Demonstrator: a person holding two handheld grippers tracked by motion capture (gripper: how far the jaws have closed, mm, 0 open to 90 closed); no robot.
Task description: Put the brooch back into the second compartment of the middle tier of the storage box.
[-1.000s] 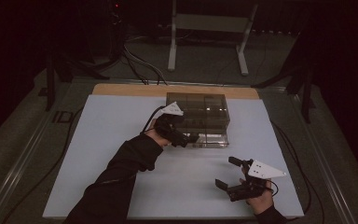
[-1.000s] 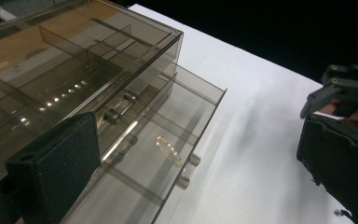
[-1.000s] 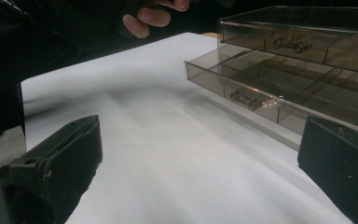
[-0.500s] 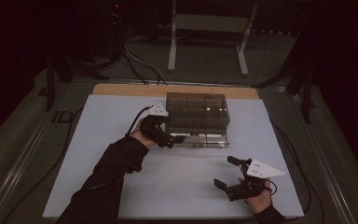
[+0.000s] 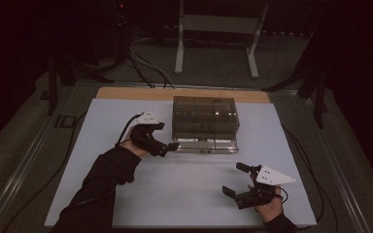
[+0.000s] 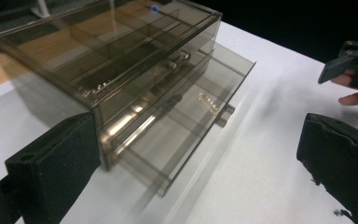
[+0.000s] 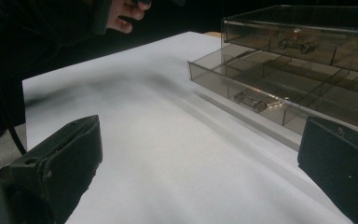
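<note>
A smoky see-through drawer box [image 5: 205, 116] stands at the middle back of the white table top [image 5: 184, 194]. Its bottom drawer [image 5: 206, 145] is pulled partway out. My left gripper [image 5: 166, 137] is open just left of the drawer's front corner, holding nothing. In the left gripper view, the drawer [image 6: 186, 121] holds a small metal part [image 6: 207, 100] and lies between the wide jaws. My right gripper [image 5: 233, 178] is open near the front right, apart from the box. In the right gripper view, the drawer [image 7: 261, 88] holds a small metal part [image 7: 249, 100].
A wooden strip [image 5: 126, 93] runs along the table's back edge behind the box. Cables [image 5: 145, 68] and a metal stand [image 5: 213, 29] are on the dark floor beyond. An upper drawer holds another small metal part [image 7: 293, 44].
My left gripper has drawn back to the left, away from the drawer's front. The drawer stays pulled out. The right gripper has barely moved.
</note>
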